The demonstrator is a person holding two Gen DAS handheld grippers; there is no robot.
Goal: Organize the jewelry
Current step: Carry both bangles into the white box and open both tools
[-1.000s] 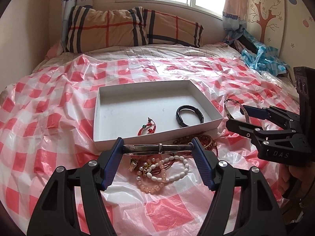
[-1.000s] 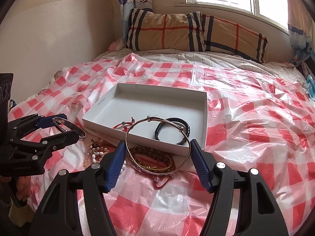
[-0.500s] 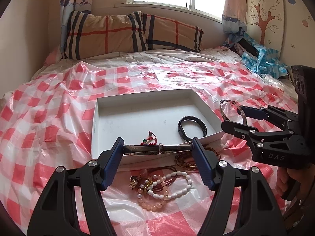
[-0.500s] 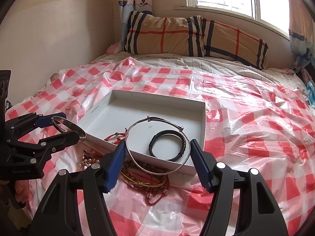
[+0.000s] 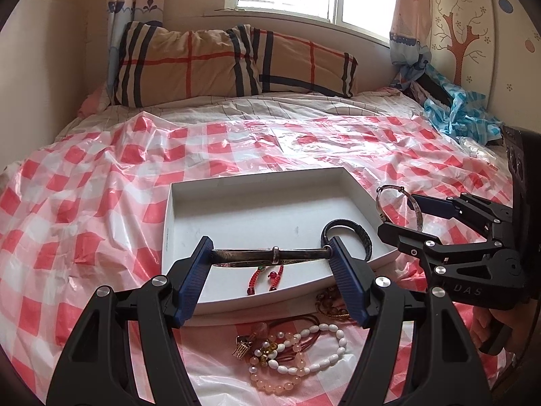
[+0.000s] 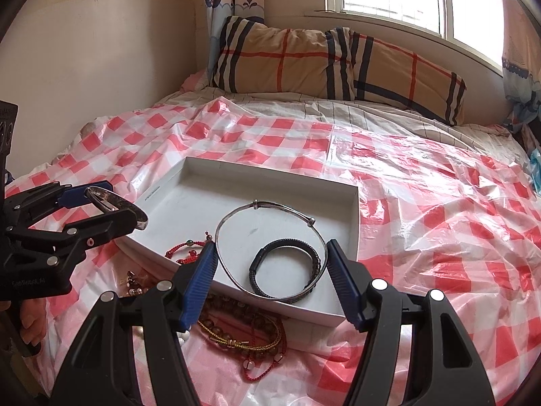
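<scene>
A white tray lies on the checked bed cover. In it are a black bracelet and a red cord bracelet. My left gripper is shut on a wide dark silver bangle, seen edge-on over the tray's near part; it also shows in the right wrist view. My right gripper is shut on a thin silver bangle held over the tray's right side; it also shows in the left wrist view.
Loose beaded bracelets and gold and red cords lie on the cover in front of the tray. A plaid pillow and a window are at the far end. Blue plastic lies at the far right.
Both grippers have moved forward with their bangles, from in front of the tray to over it. The loose jewelry has stayed put.
</scene>
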